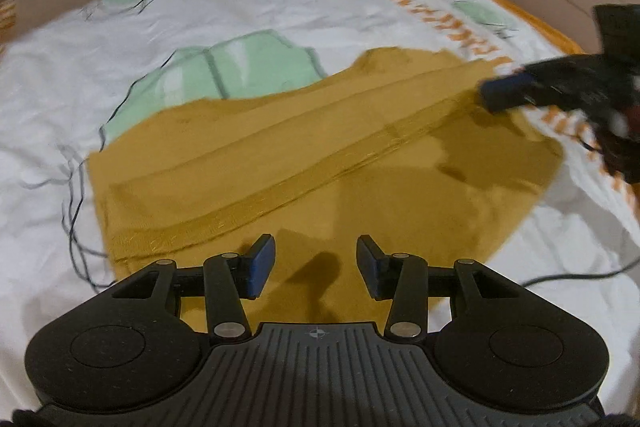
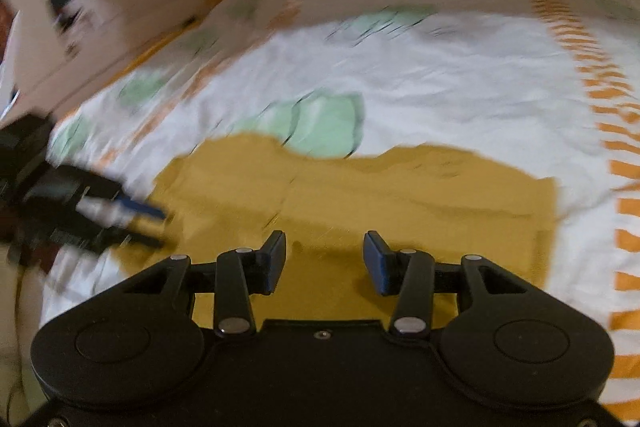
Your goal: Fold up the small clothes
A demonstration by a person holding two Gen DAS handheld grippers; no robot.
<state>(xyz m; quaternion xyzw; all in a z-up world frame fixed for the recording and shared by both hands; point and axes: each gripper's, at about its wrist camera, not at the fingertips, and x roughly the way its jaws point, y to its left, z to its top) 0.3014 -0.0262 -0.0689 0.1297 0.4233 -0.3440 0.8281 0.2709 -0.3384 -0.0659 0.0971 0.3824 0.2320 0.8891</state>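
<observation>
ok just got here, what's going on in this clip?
A person with a handheld claw in each hand is folding a mustard-yellow garment laid on a white bedsheet printed with green and orange. The left claw and the right claw both stand open over the garment's near edge, nothing between their fingers. The garment lies flat with a folded band running across it, so one fold looks made. Both views are motion-blurred. A thin dark cable trails across the sheet on the right.

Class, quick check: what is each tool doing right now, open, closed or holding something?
Left tool: open, holding nothing, above the mustard garment.
Right tool: open, holding nothing, also above the garment.
</observation>
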